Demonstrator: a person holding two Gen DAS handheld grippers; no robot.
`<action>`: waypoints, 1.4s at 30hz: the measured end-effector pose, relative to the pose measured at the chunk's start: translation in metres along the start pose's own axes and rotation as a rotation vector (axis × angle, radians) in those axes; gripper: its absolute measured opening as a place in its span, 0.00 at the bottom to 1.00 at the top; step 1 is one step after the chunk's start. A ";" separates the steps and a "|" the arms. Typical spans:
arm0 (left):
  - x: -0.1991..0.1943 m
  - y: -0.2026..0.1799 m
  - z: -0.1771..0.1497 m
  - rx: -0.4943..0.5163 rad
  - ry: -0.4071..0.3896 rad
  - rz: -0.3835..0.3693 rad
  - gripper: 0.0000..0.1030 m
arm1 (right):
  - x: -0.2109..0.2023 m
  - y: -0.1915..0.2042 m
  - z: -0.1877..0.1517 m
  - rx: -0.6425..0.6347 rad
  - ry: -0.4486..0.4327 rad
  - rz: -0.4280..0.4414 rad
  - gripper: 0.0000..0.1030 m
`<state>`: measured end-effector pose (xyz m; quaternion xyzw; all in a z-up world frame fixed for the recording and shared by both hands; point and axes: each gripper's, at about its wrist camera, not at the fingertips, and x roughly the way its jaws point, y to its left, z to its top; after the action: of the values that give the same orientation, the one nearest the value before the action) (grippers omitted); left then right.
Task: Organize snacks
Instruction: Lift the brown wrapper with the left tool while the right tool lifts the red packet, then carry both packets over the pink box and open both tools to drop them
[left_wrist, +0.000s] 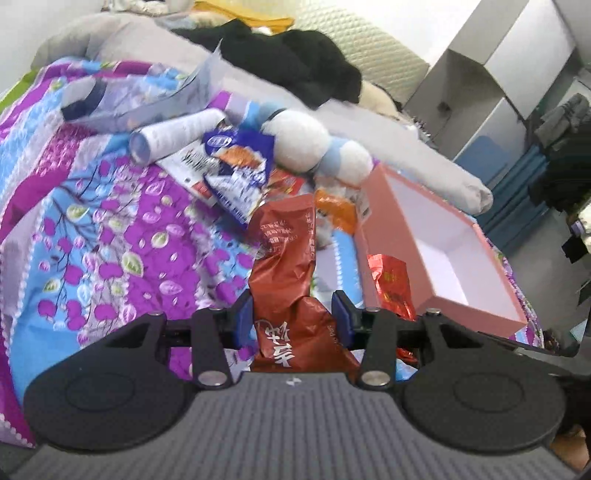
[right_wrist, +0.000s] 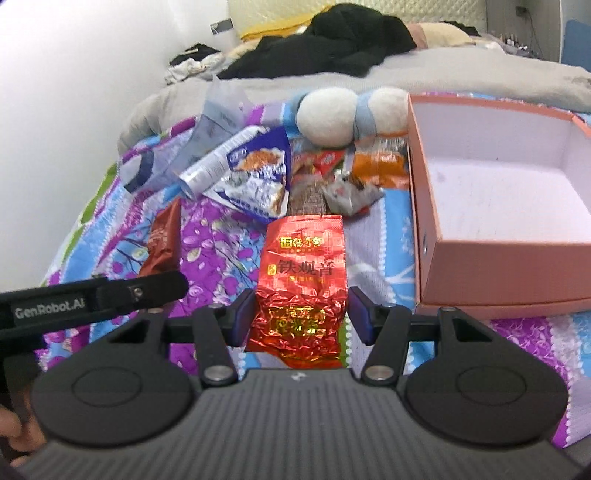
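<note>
In the left wrist view my left gripper (left_wrist: 292, 315) is shut on a crumpled brown-red snack packet (left_wrist: 286, 258), which stands up between the blue pads above the quilt. In the right wrist view my right gripper (right_wrist: 301, 315) is shut on a shiny red foil packet (right_wrist: 304, 273) with gold print. The left gripper's finger (right_wrist: 99, 295) and its brown-red packet (right_wrist: 162, 236) show at the left of that view. The red foil packet (left_wrist: 391, 288) appears beside the open pink box (left_wrist: 476, 314), whose white inside holds nothing. The pink box (right_wrist: 498, 273) stands at my right.
A pile of snacks lies further back on the floral quilt (left_wrist: 110, 240): a blue-white packet (right_wrist: 258, 177), an orange packet (right_wrist: 376, 166), a white tube (right_wrist: 214, 166) and small wrappers. Behind sit a white-and-blue plush toy (right_wrist: 328, 114) and black clothes (right_wrist: 332, 40). A hand (right_wrist: 14, 435) shows at bottom left.
</note>
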<state>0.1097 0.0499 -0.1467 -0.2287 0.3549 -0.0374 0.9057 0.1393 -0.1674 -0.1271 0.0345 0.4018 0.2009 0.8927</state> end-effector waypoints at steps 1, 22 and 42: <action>0.000 -0.002 0.001 0.005 0.001 -0.004 0.49 | -0.004 0.000 0.001 -0.003 -0.008 0.003 0.55; 0.020 -0.102 0.036 0.158 -0.010 -0.183 0.49 | -0.056 -0.049 0.032 0.071 -0.173 -0.086 0.55; 0.177 -0.231 0.134 0.289 0.187 -0.307 0.49 | -0.048 -0.184 0.112 0.109 -0.270 -0.290 0.55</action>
<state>0.3519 -0.1452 -0.0700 -0.1433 0.3893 -0.2461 0.8760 0.2536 -0.3439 -0.0587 0.0510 0.2895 0.0420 0.9549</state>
